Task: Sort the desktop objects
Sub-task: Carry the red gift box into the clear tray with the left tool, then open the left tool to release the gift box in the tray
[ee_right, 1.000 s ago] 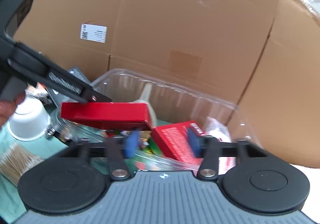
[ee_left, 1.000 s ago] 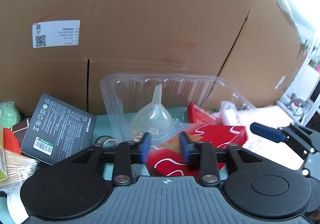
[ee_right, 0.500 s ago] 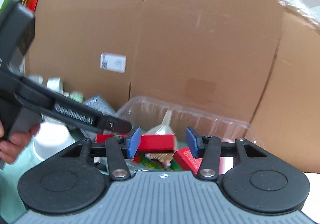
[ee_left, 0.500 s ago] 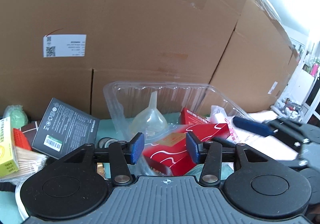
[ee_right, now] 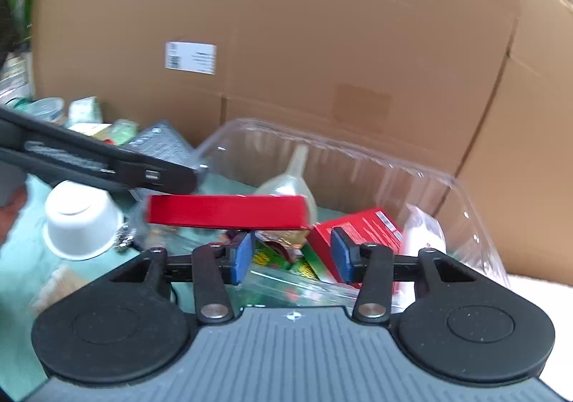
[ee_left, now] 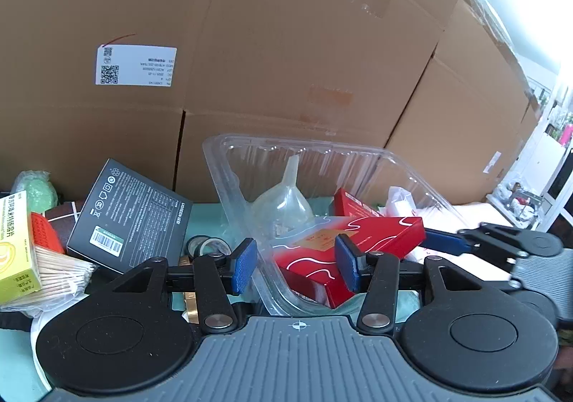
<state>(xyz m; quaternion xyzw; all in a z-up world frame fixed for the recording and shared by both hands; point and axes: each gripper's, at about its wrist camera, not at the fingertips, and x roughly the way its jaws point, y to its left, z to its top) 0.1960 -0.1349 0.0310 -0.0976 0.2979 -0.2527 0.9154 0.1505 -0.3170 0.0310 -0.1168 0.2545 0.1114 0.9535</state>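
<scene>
A flat red box [ee_left: 343, 244] with white wavy lines lies across the near part of a clear plastic container [ee_left: 229, 180], apart from my blue pads. My left gripper [ee_left: 295, 267] is open just behind it. In the right wrist view the same red box [ee_right: 229, 210] shows edge-on over the container [ee_right: 447, 194], with the left gripper's black body [ee_right: 100, 162] to its left. My right gripper [ee_right: 292, 255] is open and empty at the container's near rim. Inside are a translucent funnel [ee_left: 286, 197] and a small red carton [ee_right: 358, 230].
Tall cardboard boxes [ee_left: 286, 61] wall the back. Left of the container lie a black product box [ee_left: 132, 215], tape rolls [ee_left: 206, 244], toothpicks [ee_left: 57, 269], a yellow-green box [ee_left: 14, 244] and a white cup [ee_right: 82, 219]. The surface is pale green.
My left gripper opened and released the red box, which now rests on the container. It pulled back a little. My right gripper dipped closer to the container's rim.
</scene>
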